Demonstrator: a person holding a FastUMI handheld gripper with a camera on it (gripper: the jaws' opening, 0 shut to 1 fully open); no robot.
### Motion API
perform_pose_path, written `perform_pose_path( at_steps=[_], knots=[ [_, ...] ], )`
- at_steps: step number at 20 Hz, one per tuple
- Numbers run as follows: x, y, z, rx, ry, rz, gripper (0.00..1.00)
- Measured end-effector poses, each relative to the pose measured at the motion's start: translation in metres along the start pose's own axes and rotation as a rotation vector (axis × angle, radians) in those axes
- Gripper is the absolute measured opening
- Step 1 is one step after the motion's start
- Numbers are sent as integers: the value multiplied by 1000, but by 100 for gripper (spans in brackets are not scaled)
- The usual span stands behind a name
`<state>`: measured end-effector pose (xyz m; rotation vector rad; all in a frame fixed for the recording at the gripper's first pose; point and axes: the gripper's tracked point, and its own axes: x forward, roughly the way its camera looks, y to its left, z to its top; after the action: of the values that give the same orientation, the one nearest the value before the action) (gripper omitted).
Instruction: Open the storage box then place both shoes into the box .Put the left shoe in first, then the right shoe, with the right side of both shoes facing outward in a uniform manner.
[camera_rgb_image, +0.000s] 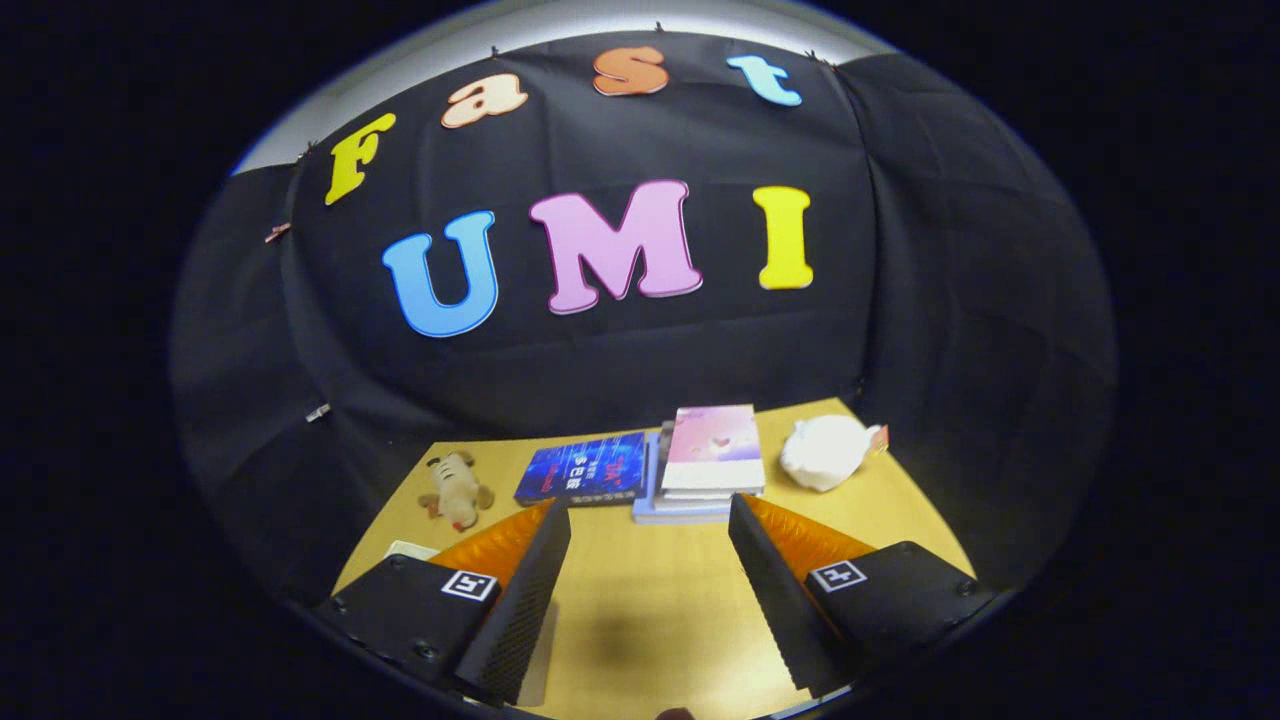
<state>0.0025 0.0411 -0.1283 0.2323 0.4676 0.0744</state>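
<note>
Pale yellow wood makes up the counter (650, 600), and the claw (650, 520) hangs above it with its fingers spread wide, nothing between them but bare surface. Just beyond the fingertips sits a stack of books (705, 470), the top one pale pink, with a dark blue book (585, 470) lying flat to its left and touching or nearly touching the stack. Further left, apart from the books, lies a small tan plush dog (455, 490). To the right of the stack, near the back corner of the counter, rests a white plush toy (825, 452). A slip of pale paper or card (410, 549) peeks out beside the left finger.

As for the storage box and the two shoes, I cannot place them from here; the things in front of the claw are all bystanders to the job. So my reading is that the work stands at its very start: the box is not yet opened and neither shoe is in hand.

The next move, I judge, calls for bringing the claw round or down until the box comes in front of the fingers, then finding its lid or flap and getting one finger under the edge. The open spread suits that approach. The risk is sweeping into the book stack just ahead while turning, so the swing should stay high above the counter
</note>
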Motion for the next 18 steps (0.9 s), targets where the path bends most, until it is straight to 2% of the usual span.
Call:
perform_pose_path(
  at_steps=[5,8,11,18],
  knots=[
    [-32,-15,36,-139,-146,-59,97],
    [-51,-10,39,-150,-190,-53,97],
    [-45,-10,33,-183,-207,-53,95],
    [-61,-11,56,-224,-270,-56,98]
  ],
)
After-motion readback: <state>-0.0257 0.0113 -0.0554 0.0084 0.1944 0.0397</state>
